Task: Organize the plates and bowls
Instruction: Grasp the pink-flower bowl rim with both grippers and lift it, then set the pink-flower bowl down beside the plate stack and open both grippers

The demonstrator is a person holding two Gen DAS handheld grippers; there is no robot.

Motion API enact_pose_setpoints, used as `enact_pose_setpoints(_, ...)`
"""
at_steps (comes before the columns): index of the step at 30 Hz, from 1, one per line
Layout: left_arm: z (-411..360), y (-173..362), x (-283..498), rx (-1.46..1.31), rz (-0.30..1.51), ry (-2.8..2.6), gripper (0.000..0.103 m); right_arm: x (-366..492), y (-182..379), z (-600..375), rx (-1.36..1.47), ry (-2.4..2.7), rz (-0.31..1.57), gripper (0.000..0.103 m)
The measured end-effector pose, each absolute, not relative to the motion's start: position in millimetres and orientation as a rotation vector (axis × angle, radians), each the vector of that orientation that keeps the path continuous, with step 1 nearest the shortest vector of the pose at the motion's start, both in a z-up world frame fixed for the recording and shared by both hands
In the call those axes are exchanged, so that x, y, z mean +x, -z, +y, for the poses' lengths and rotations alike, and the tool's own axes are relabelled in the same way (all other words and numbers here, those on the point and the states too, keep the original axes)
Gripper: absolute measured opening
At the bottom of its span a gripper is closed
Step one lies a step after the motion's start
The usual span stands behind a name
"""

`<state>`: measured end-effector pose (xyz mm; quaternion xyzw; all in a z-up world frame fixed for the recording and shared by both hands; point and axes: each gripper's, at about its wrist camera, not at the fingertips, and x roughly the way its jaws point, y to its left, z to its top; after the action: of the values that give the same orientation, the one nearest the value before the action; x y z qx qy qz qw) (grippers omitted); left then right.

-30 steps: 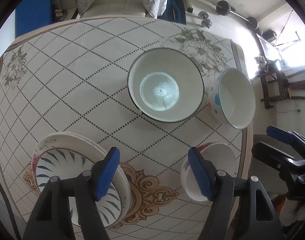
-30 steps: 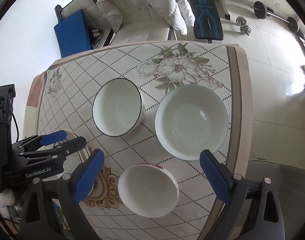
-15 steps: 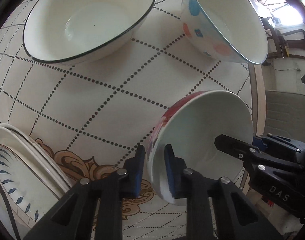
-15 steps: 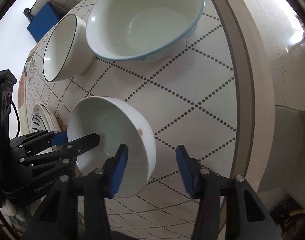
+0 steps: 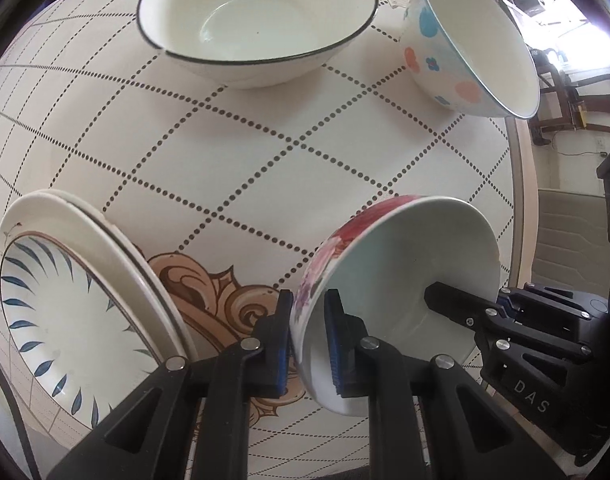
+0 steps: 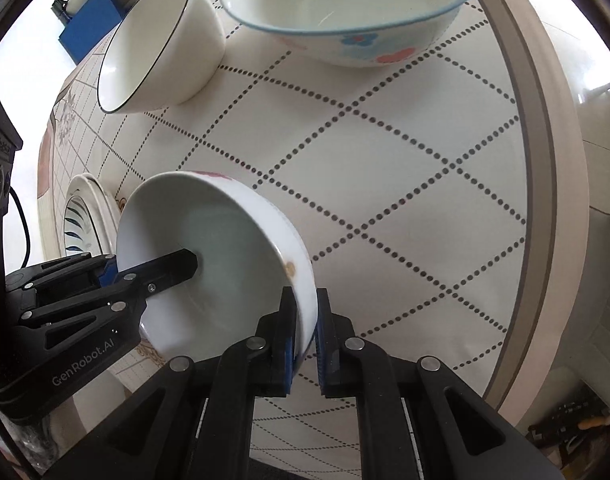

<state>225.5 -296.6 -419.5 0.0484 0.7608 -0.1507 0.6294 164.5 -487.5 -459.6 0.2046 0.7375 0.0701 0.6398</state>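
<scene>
A small white bowl with red flowers (image 5: 405, 264) sits near the table's front edge. My left gripper (image 5: 308, 340) is shut on its left rim, one finger inside and one outside. My right gripper (image 6: 305, 330) is shut on its opposite rim (image 6: 301, 280). Each gripper shows in the other's view, reaching into the bowl. A black-rimmed white bowl (image 5: 257, 20) and a blue-rimmed flowered bowl (image 5: 473, 40) stand further back. They also show in the right wrist view as the black-rimmed bowl (image 6: 161, 40) and the flowered bowl (image 6: 353, 4). A stack of blue-leaf plates (image 5: 73, 300) lies at the left.
The table (image 6: 385, 160) has a cloth with dotted diamonds and a brown border. Its right edge (image 6: 553, 184) is close to the small bowl. A blue box (image 6: 89, 28) and gym gear stand beyond the table.
Both grippers came down from high above the table. The left shut on the small bowl's rim first, then the right closed from half open onto the opposite rim.
</scene>
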Motion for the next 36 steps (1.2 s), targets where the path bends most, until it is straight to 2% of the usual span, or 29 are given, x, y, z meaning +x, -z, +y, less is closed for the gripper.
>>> enact_pose_setpoints(10,-277.9,428.9,211.4,0.095,1.774,0.308,0.013,177.8,460.9,-455.0,0.427,-0.186,1.713,0.010)
enact_pose_setpoints(18,-298.2,434.5,218.5,0.095,1.784,0.293,0.015,176.2,468.0,-463.0,0.490,-0.158,1.727,0.010)
enact_pose_setpoints(22,-288.2,402.5,216.5,0.060,1.728,0.310,0.016,175.5,455.2,-471.8,0.477,-0.157,1.717,0.022)
enact_pose_setpoints(24,-284.2,380.2,214.9,0.068,1.677,0.321,0.016,174.8,442.9,-478.3,0.464,-0.152,1.695,0.034)
enact_pose_setpoints(26,-279.9,359.9,217.6,0.082,1.619,0.321,0.019,175.6,429.4,-486.4,0.473,-0.147,1.674,0.055)
enact_pose_setpoints(30,-275.4,332.5,243.4,0.034,1.543,0.355,0.037,187.9,394.6,-506.7,0.518,-0.157,1.607,0.059)
enact_pose_setpoints(34,-268.8,326.5,291.3,-0.008,1.499,0.347,0.040,222.7,359.0,-525.8,0.553,-0.170,1.504,0.070)
enact_pose_setpoints(36,-269.7,328.0,313.5,-0.028,1.487,0.339,0.040,242.1,344.2,-535.3,0.530,-0.138,1.459,0.071)
